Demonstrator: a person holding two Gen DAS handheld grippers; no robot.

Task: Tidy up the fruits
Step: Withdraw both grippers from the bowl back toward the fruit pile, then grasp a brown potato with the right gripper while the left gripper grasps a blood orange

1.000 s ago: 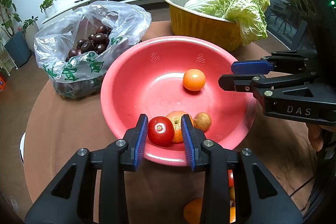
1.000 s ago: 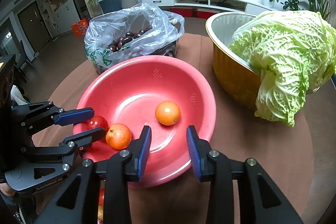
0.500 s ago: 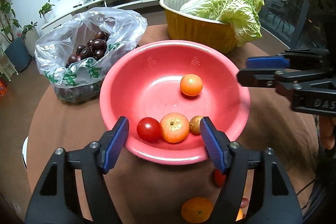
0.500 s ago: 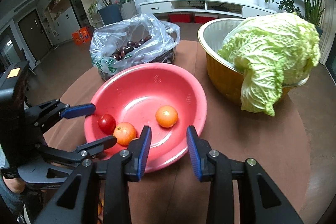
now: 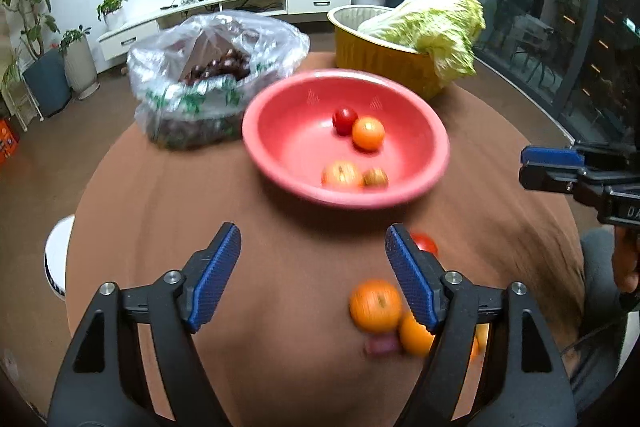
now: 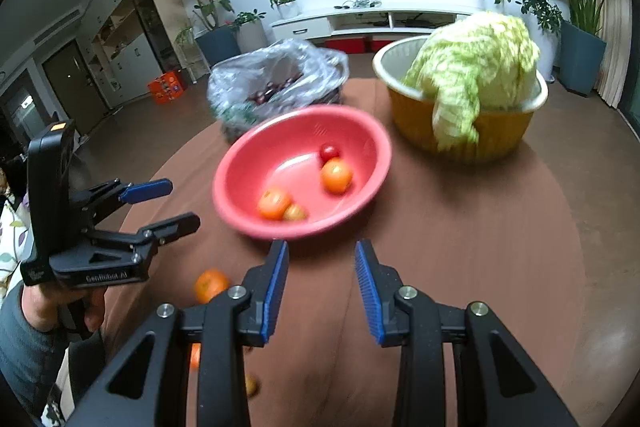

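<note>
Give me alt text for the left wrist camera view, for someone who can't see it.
An empty, open left gripper hangs over a brown round table, behind a pink plastic bowl holding a red tomato, two oranges and a small brown fruit. More oranges lie loose near the gripper.

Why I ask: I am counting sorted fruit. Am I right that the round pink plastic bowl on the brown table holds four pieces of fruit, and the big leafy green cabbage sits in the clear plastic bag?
Not quite. The round pink plastic bowl does hold four fruits, but the big leafy green cabbage sits in the yellow metal basin, not in the clear plastic bag, which holds small dark fruits. The right wrist view shows this.
</note>
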